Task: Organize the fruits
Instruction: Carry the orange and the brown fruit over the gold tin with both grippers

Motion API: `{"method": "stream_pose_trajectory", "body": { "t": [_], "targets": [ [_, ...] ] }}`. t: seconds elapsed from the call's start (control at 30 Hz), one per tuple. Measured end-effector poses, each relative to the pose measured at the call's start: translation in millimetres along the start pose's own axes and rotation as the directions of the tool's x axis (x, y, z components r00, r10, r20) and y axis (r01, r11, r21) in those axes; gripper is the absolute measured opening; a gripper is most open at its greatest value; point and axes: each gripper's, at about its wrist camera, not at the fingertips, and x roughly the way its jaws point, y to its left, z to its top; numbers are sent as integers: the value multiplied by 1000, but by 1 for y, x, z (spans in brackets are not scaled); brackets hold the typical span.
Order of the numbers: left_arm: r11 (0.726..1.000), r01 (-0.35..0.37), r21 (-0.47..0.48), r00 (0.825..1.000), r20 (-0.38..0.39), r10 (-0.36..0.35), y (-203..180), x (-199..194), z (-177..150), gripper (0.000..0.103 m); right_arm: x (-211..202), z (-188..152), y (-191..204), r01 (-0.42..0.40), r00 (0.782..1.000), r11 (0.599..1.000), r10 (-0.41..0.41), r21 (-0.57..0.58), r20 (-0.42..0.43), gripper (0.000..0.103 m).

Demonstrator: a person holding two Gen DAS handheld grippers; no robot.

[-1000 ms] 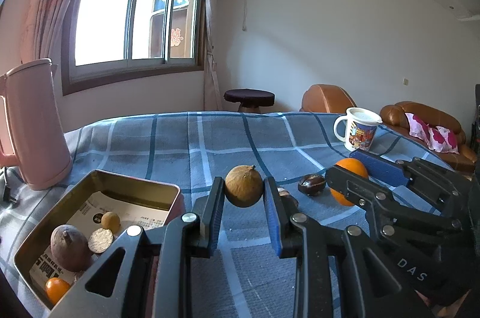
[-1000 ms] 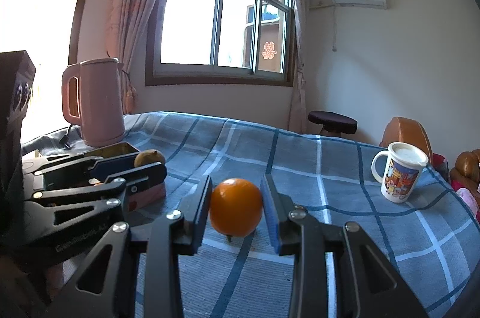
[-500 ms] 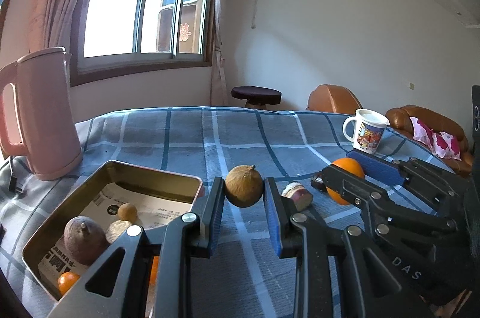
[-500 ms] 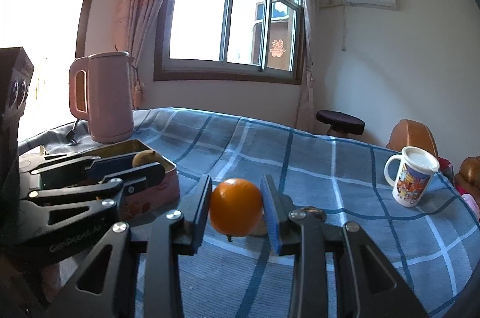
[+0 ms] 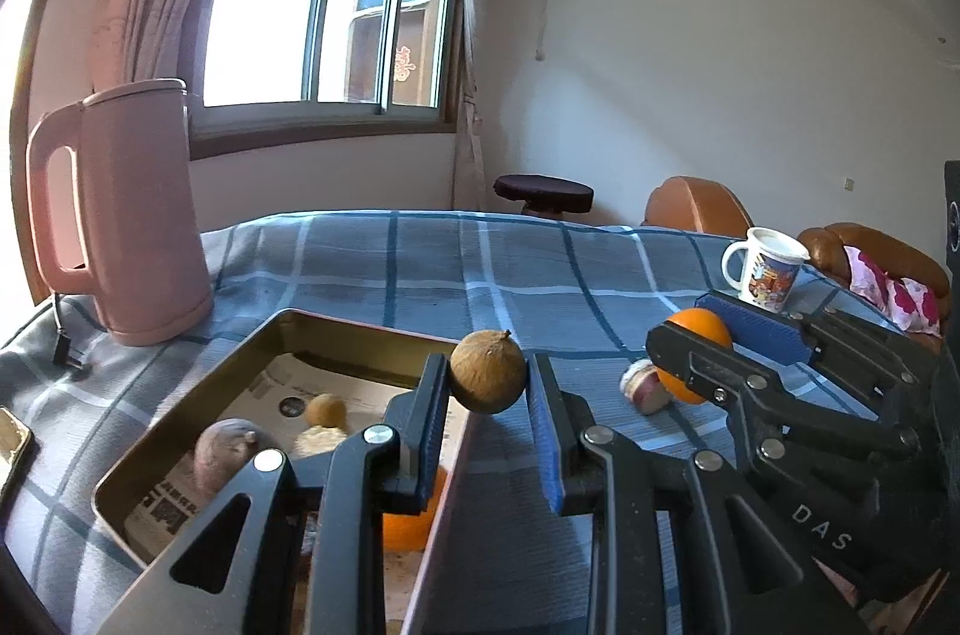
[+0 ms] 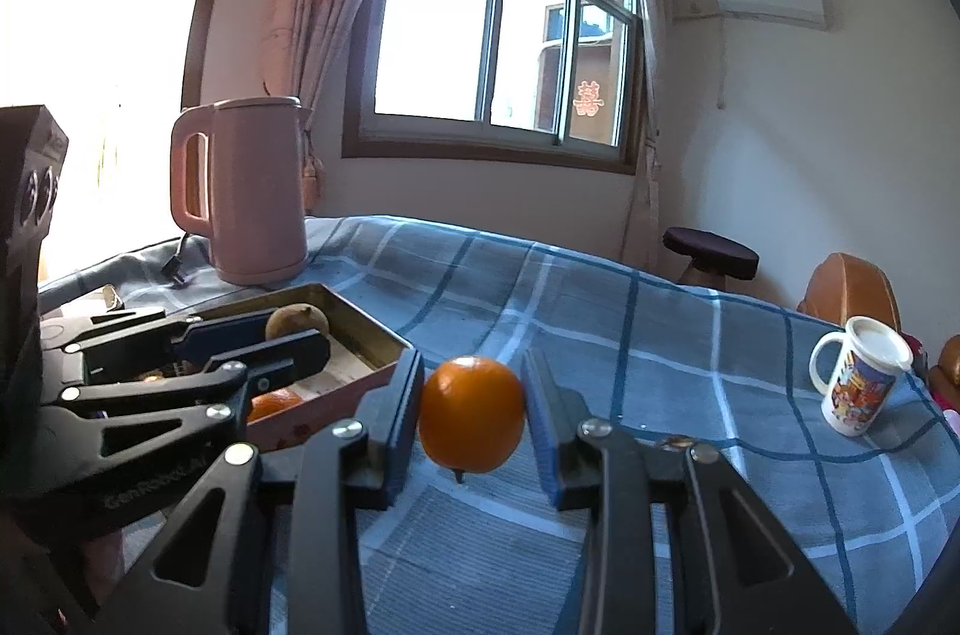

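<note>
My left gripper (image 5: 488,389) is shut on a round brown fruit (image 5: 487,371), held above the right rim of a gold metal tray (image 5: 336,329). The tray holds a purple-brown fruit (image 5: 225,455), a small tan fruit (image 5: 326,408), a pale one (image 5: 315,440) and an orange (image 5: 411,521). My right gripper (image 6: 471,416) is shut on an orange (image 6: 471,413), just right of the tray (image 6: 366,329). In the left wrist view that gripper (image 5: 699,353) shows at right with its orange (image 5: 696,332). In the right wrist view the left gripper (image 6: 294,329) holds the brown fruit (image 6: 297,320) over the tray.
A pink kettle (image 5: 120,215) stands behind the tray with its cord and plug. A printed mug (image 5: 765,272) sits at the far right of the blue checked cloth (image 5: 480,263). A cut fruit piece (image 5: 642,386) lies on the cloth. A phone edge (image 5: 12,440) lies at left.
Both grippers have moved left with their fruits toward the tray. The brown fruit now hangs over the tray's right rim, and the kettle and tray look nearer.
</note>
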Motion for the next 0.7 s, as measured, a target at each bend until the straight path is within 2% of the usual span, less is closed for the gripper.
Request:
{"method": "stream_pose_trajectory", "body": {
  "t": [0.7],
  "targets": [
    [995,-84,-51,996,-2,84,49,-16,0,28,12,13,38,-88,996,995,88,-36,-4,36]
  ]
}}
